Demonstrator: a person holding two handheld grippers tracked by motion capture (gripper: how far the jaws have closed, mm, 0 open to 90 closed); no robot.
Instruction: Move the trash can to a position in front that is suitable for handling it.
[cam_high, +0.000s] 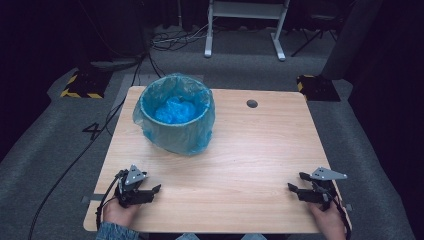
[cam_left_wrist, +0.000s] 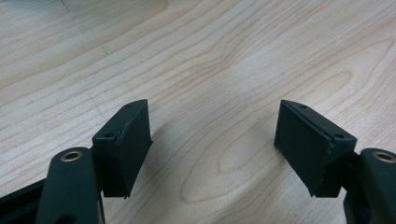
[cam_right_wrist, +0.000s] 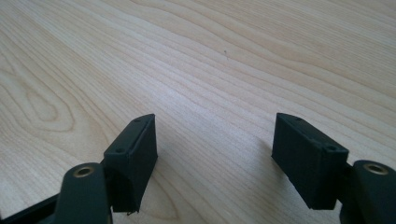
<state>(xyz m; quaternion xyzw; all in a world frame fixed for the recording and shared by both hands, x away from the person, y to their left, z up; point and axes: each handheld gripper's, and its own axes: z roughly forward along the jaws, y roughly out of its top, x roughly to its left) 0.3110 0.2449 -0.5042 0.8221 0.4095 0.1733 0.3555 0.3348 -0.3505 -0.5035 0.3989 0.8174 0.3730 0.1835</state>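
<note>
1. Your counter (cam_high: 240, 150) is a pale wood-grain top on a grey carpeted floor (cam_high: 360, 150), with a small dark round grommet (cam_high: 252, 103) near its far edge.
2. The bin (cam_high: 175, 114) stands upright on the far left part of the counter, well apart from both of your hands. It is lined with a translucent blue bag (cam_high: 192, 137) whose edge is folded out over the rim and hangs crinkled down the outside wall; inside, the blue plastic lies bunched at the bottom.
3. Your left tool (cam_high: 156, 188) sits at the near left corner, held in your left hand (cam_high: 119, 212). Its jaws are spread wide with nothing between them, just bare wood.
4. Your right tool (cam_high: 295, 184) sits at the near right edge, held in your right hand (cam_high: 327, 220). Its jaws are likewise spread apart and empty over the wood grain.
</note>
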